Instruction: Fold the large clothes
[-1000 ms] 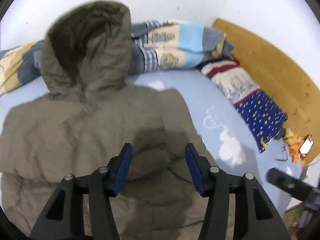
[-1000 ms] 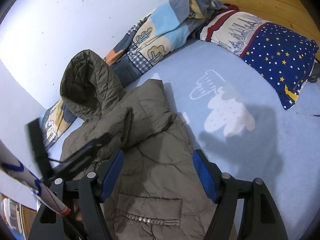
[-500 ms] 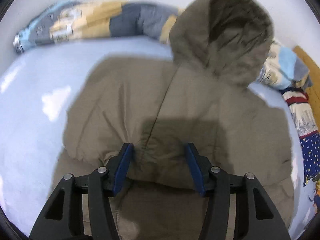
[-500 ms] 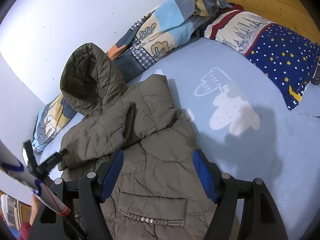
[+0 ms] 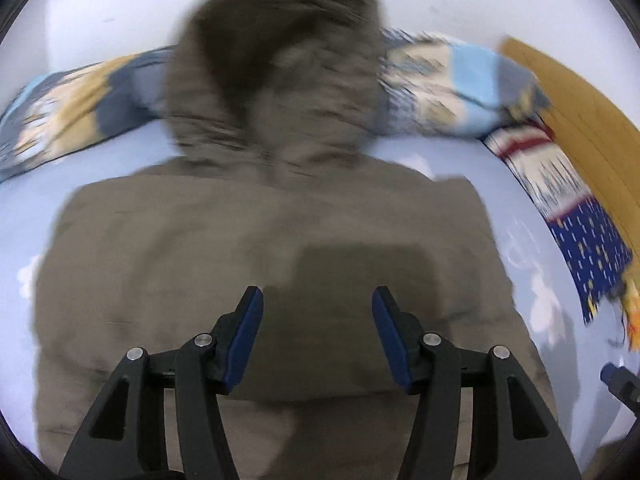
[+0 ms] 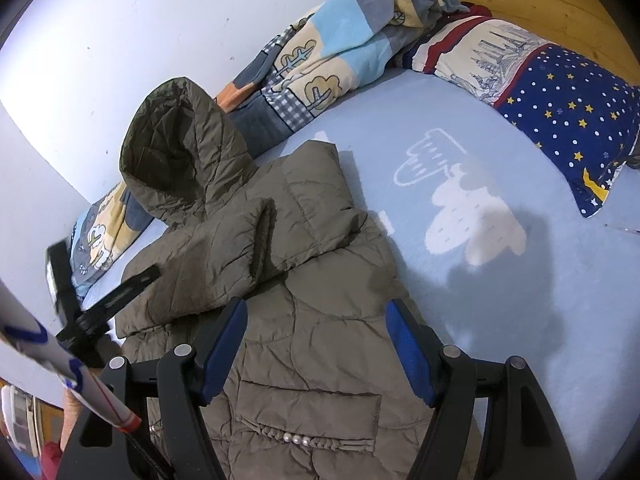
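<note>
An olive-brown hooded puffer jacket (image 5: 280, 248) lies flat on the light blue bed sheet (image 6: 500, 280), hood (image 6: 180, 152) toward the wall. Both sleeves are folded across the chest, as the right wrist view (image 6: 304, 280) shows. My left gripper (image 5: 316, 320) is open and empty, hovering over the jacket's middle below the hood; its view is motion-blurred. My right gripper (image 6: 316, 344) is open and empty, above the jacket's lower right part near a pocket with pearl trim (image 6: 296, 436). The left gripper also shows at the left edge of the right wrist view (image 6: 104, 304).
A patchwork blanket (image 6: 328, 56) lies bunched along the white wall behind the hood. A star-patterned blue pillow (image 6: 560, 108) rests at the right by the wooden headboard (image 5: 580, 112). Bare sheet with a cloud print (image 6: 472, 220) lies right of the jacket.
The left gripper swung left across the jacket, then back toward its centre below the hood. The right gripper stayed nearly still. The jacket has not moved.
</note>
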`<action>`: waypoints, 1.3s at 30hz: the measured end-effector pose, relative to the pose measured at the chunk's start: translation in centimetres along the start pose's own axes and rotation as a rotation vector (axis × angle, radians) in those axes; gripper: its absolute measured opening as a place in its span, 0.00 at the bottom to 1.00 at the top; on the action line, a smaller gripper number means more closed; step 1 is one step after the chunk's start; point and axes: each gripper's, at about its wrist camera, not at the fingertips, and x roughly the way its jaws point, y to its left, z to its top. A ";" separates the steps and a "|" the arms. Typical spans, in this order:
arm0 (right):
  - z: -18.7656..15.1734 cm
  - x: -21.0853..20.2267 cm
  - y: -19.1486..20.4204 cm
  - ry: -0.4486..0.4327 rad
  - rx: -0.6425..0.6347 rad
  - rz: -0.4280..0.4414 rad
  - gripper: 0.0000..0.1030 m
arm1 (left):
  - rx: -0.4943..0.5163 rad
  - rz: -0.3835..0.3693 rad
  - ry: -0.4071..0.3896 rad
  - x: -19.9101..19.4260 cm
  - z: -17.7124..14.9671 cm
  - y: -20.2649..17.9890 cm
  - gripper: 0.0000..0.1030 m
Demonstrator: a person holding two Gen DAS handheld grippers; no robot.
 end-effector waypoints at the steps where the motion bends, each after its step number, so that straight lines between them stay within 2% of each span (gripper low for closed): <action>1: 0.0 0.0 0.0 0.000 -0.002 -0.001 0.74 | 0.003 -0.008 0.037 1.2 -0.4 -0.9 0.54; 3: 0.1 0.0 -0.1 -0.001 -0.001 -0.005 0.74 | -0.010 0.039 0.126 3.9 -1.2 -1.5 0.55; 7: 0.1 0.2 -0.1 0.008 -0.003 -0.008 0.74 | 0.002 0.071 0.121 3.7 -1.8 -2.2 0.56; 11: 0.2 0.4 0.0 0.015 -0.001 0.000 0.74 | -0.034 -0.006 0.096 0.4 -2.2 -1.4 0.55; 13: 0.2 0.3 0.0 0.010 -0.007 -0.007 0.74 | -0.041 -0.007 0.079 -1.4 -2.8 -0.7 0.56; 19: -0.1 0.1 0.3 0.022 -0.018 -0.007 0.74 | -0.139 0.044 0.058 -7.8 -5.9 4.5 0.55; 24: -1.1 0.7 1.3 0.061 -0.073 -0.006 0.74 | -0.202 0.137 0.041 -13.8 -10.2 9.0 0.55; 28: -2.8 1.1 2.8 0.097 -0.143 0.003 0.74 | -0.216 0.189 0.047 -16.7 -14.4 10.5 0.56; 31: -4.7 1.3 3.8 0.123 -0.196 0.001 0.74 | -0.220 0.234 0.065 -17.5 -17.9 10.9 0.56; 36: -9.7 2.1 5.0 0.194 -0.304 -0.046 0.74 | -0.210 0.244 0.115 -16.3 -22.2 10.6 0.56; 39: -12.5 2.2 5.3 0.229 -0.335 -0.058 0.74 | -0.178 0.243 0.193 -14.0 -23.7 10.4 0.57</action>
